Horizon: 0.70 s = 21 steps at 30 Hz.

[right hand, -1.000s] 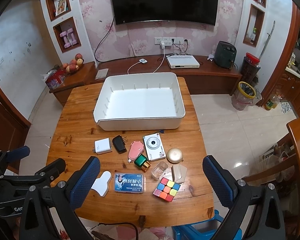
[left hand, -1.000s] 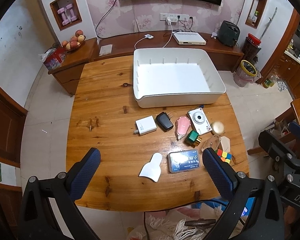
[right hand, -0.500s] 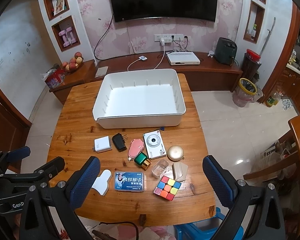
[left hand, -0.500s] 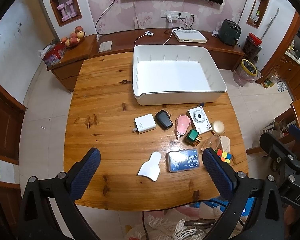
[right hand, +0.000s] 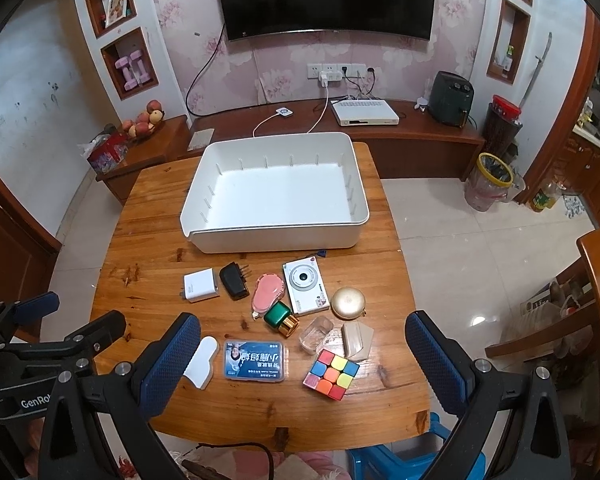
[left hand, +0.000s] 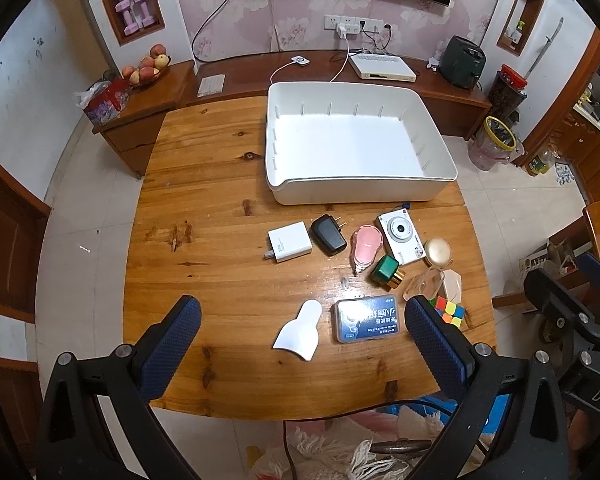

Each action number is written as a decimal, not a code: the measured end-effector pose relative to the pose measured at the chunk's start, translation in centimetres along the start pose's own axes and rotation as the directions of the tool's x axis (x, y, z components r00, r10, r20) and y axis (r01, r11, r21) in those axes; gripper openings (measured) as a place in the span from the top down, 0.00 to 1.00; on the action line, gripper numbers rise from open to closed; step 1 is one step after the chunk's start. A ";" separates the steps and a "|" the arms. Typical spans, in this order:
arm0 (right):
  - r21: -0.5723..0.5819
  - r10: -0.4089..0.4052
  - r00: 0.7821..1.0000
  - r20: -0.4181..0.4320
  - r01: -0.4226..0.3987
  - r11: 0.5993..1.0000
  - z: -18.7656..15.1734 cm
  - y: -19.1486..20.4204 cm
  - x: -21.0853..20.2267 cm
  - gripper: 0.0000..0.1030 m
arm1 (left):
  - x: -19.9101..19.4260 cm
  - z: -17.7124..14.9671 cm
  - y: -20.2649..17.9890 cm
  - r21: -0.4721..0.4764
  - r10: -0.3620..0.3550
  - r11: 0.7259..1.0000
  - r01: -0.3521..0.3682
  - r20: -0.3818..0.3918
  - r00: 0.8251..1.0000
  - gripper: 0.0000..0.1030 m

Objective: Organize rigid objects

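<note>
The rigid objects lie on your desk (right hand: 148, 220) before the white bin (right hand: 276, 200); the blue case (right hand: 255, 360) bears Chinese print (unreadable). Your left claw (left hand: 302, 348) and right claw (right hand: 302, 364) hang spread, empty; "GenRo" marks the left.

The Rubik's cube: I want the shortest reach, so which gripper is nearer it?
Right. The Rubik's cube lies just ahead of the right gripper, between its open jaws; the left gripper sits further left, the cube beyond its right finger.
</note>
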State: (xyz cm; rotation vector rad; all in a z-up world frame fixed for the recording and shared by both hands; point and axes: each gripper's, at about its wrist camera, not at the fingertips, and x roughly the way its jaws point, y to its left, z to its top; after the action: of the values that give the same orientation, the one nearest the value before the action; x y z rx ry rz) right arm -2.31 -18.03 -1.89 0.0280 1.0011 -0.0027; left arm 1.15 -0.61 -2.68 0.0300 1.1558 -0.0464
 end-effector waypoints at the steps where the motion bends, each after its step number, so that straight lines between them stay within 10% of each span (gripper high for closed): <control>1: 0.003 0.001 1.000 -0.005 -0.001 1.000 0.0 -0.1 0.1 0.01 | 0.1 -0.1 0.0 -0.001 -0.001 1.000 0.001 -0.004 1.000 0.01; 21: 0.092 0.013 0.991 -0.132 -0.001 0.996 0.0 -3.7 4.0 0.01 | 4.1 -0.2 1.2 0.033 0.042 0.999 -0.040 -0.087 0.995 0.01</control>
State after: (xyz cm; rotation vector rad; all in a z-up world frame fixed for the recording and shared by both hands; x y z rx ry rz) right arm -0.25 -21.66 -5.33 0.1172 1.1328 -0.0408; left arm 2.65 0.49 -6.56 0.0846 1.2416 -0.0272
